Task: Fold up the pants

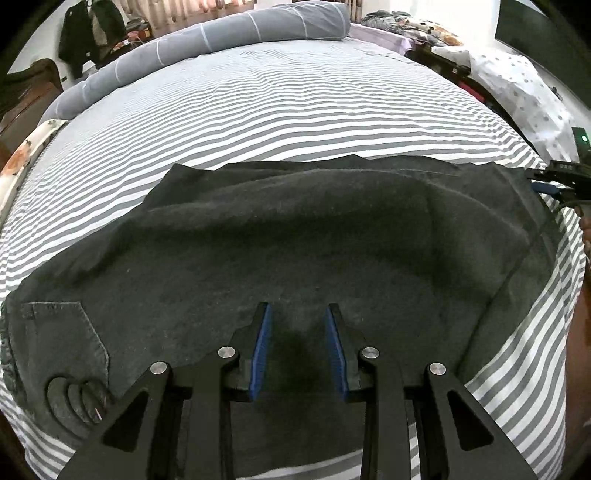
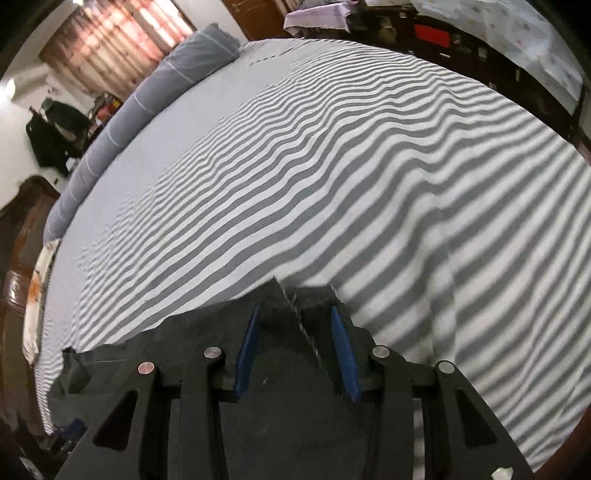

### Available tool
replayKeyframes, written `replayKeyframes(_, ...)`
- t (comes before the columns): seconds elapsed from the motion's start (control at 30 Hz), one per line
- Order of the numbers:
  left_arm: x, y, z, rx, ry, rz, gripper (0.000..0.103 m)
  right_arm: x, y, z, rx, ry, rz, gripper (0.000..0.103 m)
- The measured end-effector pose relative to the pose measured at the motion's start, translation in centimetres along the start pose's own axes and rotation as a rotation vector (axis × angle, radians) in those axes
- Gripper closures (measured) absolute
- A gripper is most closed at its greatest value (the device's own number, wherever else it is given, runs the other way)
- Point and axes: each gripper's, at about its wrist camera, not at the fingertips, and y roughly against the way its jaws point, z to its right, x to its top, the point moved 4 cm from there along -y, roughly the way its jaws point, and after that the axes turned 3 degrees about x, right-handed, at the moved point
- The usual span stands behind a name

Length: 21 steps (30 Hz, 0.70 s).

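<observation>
Dark grey pants (image 1: 295,229) lie spread across the near part of the striped bed (image 1: 258,110), with a back pocket (image 1: 62,332) at the lower left. My left gripper (image 1: 298,306) hovers over the middle of the pants. Its blue pads stand apart with only flat fabric below them. My right gripper (image 1: 550,184) sits at the pants' far right corner. In the right wrist view that corner (image 2: 295,299), with a stitched seam, pokes up between the right gripper (image 2: 294,308) fingers. The pads stay apart and are not seen pressing on it.
A rolled grey blanket (image 1: 221,40) lies along the far side of the bed. Dark clothes (image 1: 88,33) hang at the far left beside a wooden bed frame (image 2: 18,295). Patterned bedding and clutter (image 1: 517,85) line the right side. A hand (image 1: 585,236) shows at the right edge.
</observation>
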Motion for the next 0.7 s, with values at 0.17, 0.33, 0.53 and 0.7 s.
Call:
replayKeyframes(0.17,0.0,-0.4,-0.2,0.008,0.009,-0.006,0.072,-0.3,-0.5,-0.8,0.014,0.052,-0.015,0.084)
replayKeyframes(0.33,0.1,-0.6,-0.1,0.012,0.009,-0.003,0.072,-1.1,0.5,-1.9,0.021,0.091,0.005,0.099)
replayKeyframes(0.53,0.5,-0.2,-0.4,0.009,0.029,0.017,0.072,-0.9,2.5,-0.7,-0.135,0.045,0.104,0.101)
replayKeyframes(0.7,0.7,-0.3,-0.3,0.014,0.019,0.020,0.072,-0.7,0.7,0.5,-0.192,0.006,0.061,0.100)
